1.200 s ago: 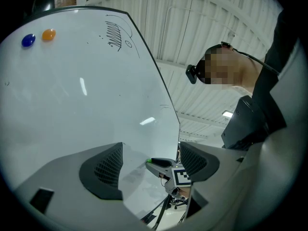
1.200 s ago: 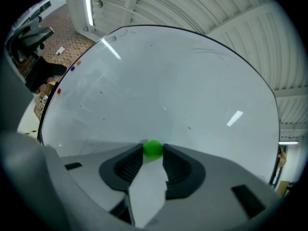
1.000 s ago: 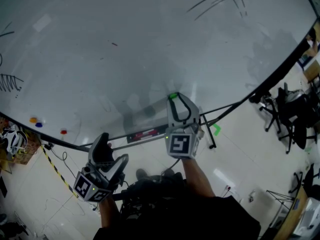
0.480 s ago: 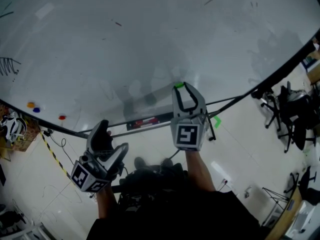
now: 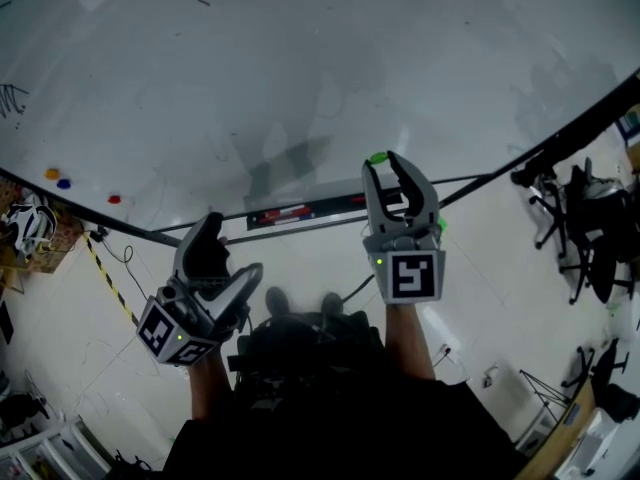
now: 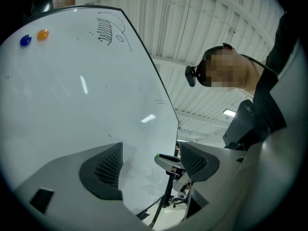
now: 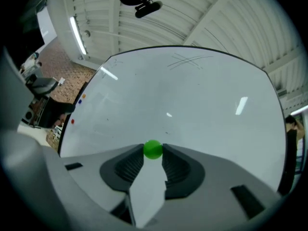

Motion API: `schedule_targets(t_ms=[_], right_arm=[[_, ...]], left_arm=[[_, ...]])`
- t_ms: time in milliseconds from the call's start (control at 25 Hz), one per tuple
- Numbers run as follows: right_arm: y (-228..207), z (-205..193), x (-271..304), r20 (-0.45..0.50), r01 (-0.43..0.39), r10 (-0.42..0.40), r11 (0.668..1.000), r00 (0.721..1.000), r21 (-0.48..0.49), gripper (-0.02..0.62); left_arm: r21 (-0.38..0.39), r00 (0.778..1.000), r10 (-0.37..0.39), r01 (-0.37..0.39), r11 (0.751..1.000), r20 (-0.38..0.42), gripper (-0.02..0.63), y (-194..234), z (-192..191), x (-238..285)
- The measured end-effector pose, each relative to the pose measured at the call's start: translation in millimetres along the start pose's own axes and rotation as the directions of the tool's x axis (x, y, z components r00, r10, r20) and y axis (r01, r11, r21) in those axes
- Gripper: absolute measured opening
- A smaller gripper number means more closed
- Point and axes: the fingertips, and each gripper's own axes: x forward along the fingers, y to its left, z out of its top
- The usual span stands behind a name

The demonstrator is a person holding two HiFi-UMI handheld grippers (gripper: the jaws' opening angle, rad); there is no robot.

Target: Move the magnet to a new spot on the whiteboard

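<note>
Pinching the green magnet (image 7: 153, 149) between its jaw tips, my right gripper (image 5: 385, 160) sits by the near edge of the whiteboard (image 5: 300, 68), with open board stretching far and left. My left gripper (image 6: 149, 165) hangs empty, jaws apart, nearer me than that edge.

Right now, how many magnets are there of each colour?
green magnet: 1
orange magnet: 1
blue magnet: 1
red magnet: 1
Total: 4
</note>
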Motion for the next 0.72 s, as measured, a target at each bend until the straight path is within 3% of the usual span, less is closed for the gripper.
schedule_targets(t_ms=[400,720], right_arm=[[-19,5,-45,0.097,-0.141,0.131,0.985,0.987,0.1,0.144],[-9,4,-72,0.158,-0.233,0.204,0.953,0.966,0.193,0.144]], left_arm=[[0.035,0.996,0.092,-0.091,0.995,-0.01,0.367,-47,-16,14],[0.051,0.982,0.188,-0.187,0.981,-0.026,0.367,-78,-23,-8]])
